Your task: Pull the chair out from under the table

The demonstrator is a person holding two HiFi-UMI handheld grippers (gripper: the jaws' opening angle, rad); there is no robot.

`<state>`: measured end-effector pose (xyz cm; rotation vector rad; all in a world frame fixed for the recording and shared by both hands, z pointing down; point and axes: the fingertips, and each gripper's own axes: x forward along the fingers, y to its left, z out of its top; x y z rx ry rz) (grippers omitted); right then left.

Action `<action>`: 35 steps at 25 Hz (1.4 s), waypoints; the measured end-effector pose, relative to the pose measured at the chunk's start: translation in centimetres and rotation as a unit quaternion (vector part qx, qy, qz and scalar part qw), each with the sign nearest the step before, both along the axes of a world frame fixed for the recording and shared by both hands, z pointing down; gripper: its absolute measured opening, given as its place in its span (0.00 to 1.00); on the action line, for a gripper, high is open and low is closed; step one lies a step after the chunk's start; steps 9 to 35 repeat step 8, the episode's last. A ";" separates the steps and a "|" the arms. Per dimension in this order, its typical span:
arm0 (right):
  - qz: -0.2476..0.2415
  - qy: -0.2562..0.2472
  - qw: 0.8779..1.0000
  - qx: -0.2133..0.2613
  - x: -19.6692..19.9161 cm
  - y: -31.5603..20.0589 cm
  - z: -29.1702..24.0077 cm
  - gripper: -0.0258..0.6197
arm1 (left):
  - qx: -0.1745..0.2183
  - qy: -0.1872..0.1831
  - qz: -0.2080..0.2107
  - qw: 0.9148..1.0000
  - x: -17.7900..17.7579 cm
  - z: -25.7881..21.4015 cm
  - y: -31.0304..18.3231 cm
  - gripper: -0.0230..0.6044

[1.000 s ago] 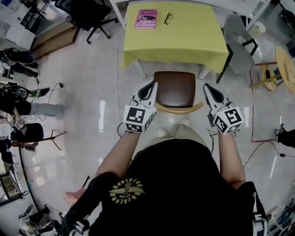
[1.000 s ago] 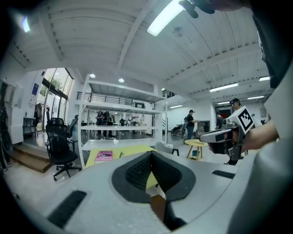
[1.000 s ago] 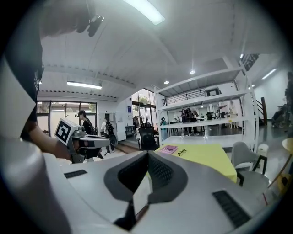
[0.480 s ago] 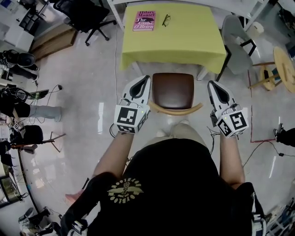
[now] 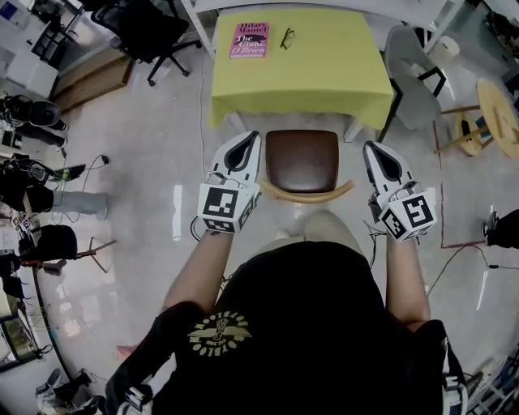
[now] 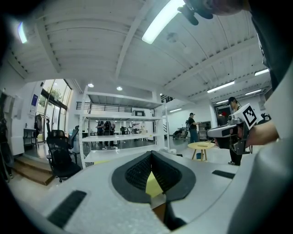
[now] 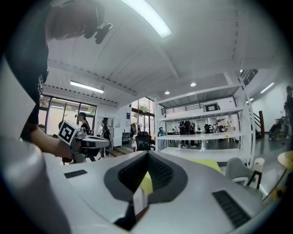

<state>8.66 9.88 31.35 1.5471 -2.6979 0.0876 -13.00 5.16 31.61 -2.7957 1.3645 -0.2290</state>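
A chair with a brown seat (image 5: 302,158) and a curved wooden backrest (image 5: 308,194) stands in front of me, its front tucked against the table with the yellow cloth (image 5: 300,77). My left gripper (image 5: 250,139) hangs shut just left of the seat and holds nothing. To the right of the seat my right gripper (image 5: 371,149) is also shut and empty, apart from the chair. In the left gripper view the jaws (image 6: 152,156) meet, with the yellow cloth (image 6: 153,185) behind them. The right gripper view shows closed jaws (image 7: 147,155) too.
A pink book (image 5: 249,39) and a pair of glasses (image 5: 286,37) lie on the table. A grey chair (image 5: 412,69) and a round wooden table (image 5: 501,113) stand at the right. A black office chair (image 5: 142,24) is at the upper left, cables and gear (image 5: 40,186) along the left floor.
Both grippers have risen a little beside the chair and stayed shut. The chair has not moved.
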 end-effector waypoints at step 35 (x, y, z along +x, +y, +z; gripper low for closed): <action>0.004 -0.001 1.000 -0.006 0.3 0.9 0.3 0.06 | -0.004 0.000 0.006 1.000 0.6 0.5 1.0 0.05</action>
